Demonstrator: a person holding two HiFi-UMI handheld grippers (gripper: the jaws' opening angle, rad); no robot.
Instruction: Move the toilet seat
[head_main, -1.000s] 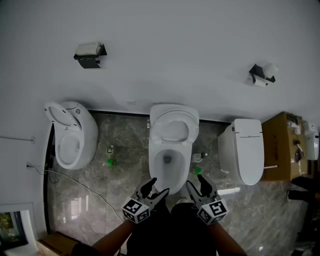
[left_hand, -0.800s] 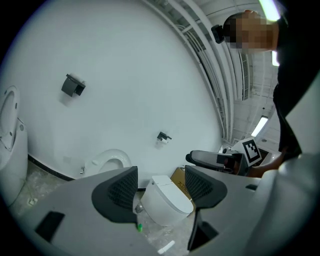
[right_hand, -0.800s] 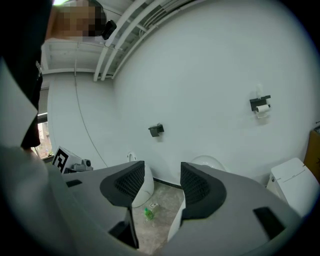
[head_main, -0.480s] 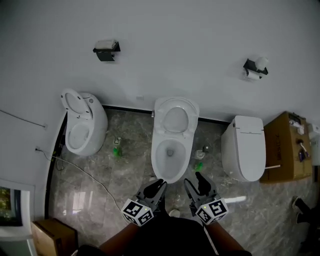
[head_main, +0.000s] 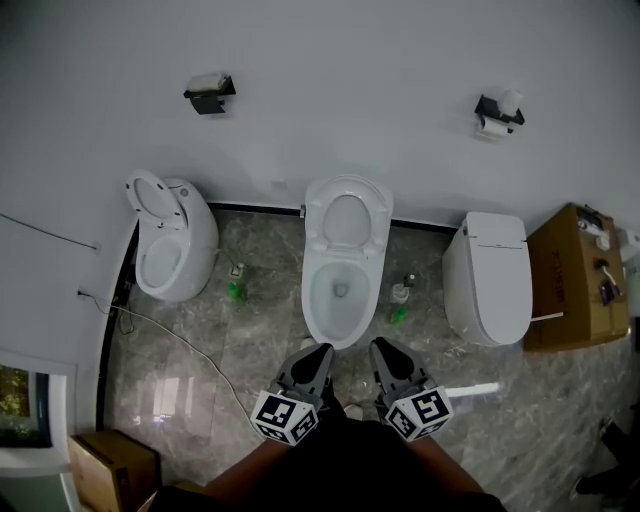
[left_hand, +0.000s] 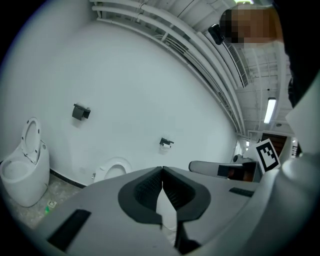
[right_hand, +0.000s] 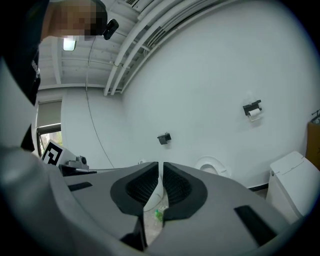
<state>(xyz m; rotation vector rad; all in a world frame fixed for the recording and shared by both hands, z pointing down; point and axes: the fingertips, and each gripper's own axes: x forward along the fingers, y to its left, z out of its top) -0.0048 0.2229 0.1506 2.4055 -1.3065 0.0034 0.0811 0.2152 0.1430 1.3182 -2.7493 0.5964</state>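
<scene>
At the middle of three toilets along a white wall, the toilet seat (head_main: 320, 222) stands raised, leaning back towards the wall above its open bowl (head_main: 340, 295); it shows as a pale ring low in the left gripper view (left_hand: 116, 167) and again in the right gripper view (right_hand: 211, 165), well ahead of both tools. Close to the person, short of the bowl's front rim, the left gripper (head_main: 320, 352) and the right gripper (head_main: 382, 350) point side by side at the toilet without touching it; each carries its marker cube (head_main: 285, 415) behind the jaws. The left gripper (left_hand: 162, 172) has just been closing and is now clenched, its ribbed pads meeting at the tips with nothing between them; the right gripper (right_hand: 161, 170) has just been closing too, its jaws all but together with only a thin slit left, and it holds nothing. To the left a rounder toilet (head_main: 170, 250) also has its seat up; to the right a third toilet (head_main: 487, 280) has its lid down, with a cardboard box (head_main: 575, 280) just beside it. Two paper holders (head_main: 208, 92) hang on the wall, one at either side; small green bottles (head_main: 235, 292) stand on the grey marble floor (head_main: 250, 350) between the toilets; a thin cable (head_main: 170, 335) trails across the floor at the left.
</scene>
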